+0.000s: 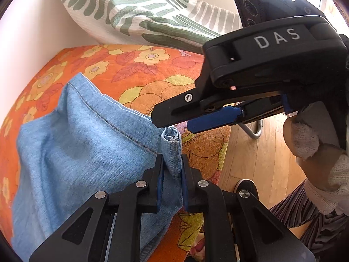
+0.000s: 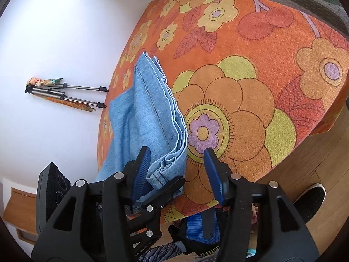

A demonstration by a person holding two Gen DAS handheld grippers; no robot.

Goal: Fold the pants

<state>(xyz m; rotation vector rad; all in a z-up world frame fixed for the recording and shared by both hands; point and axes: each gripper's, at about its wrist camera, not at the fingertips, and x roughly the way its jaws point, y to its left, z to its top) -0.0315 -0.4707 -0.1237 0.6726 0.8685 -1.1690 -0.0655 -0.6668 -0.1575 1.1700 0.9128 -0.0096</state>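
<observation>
The left gripper [image 1: 172, 168] is pinching a bunched fold of the light blue denim pants [image 1: 87, 135] at their near hem, its blue pads pressing the cloth from both sides with only a narrow gap between them. The right gripper [image 2: 176, 168] is standing about half open; its pads are not pressing on anything, and the bunched hem of the pants [image 2: 152, 118] is lying just inside the left-hand finger [image 2: 141, 170], while the other finger is hanging clear over the orange floral cover [image 2: 250, 87]. In the left wrist view the right gripper [image 1: 174, 122] is showing from the side, its tips just above the gathered denim; whether they are touching it cannot be told. The pants are lying on the floral cover, stretching away from both grippers toward the white wall [image 2: 54, 43]. A gloved hand [image 1: 316, 144] is gripping the right tool's handle, partly cut off by the frame edge. A striped pillow [image 1: 130, 6] is resting beyond the pants.
</observation>
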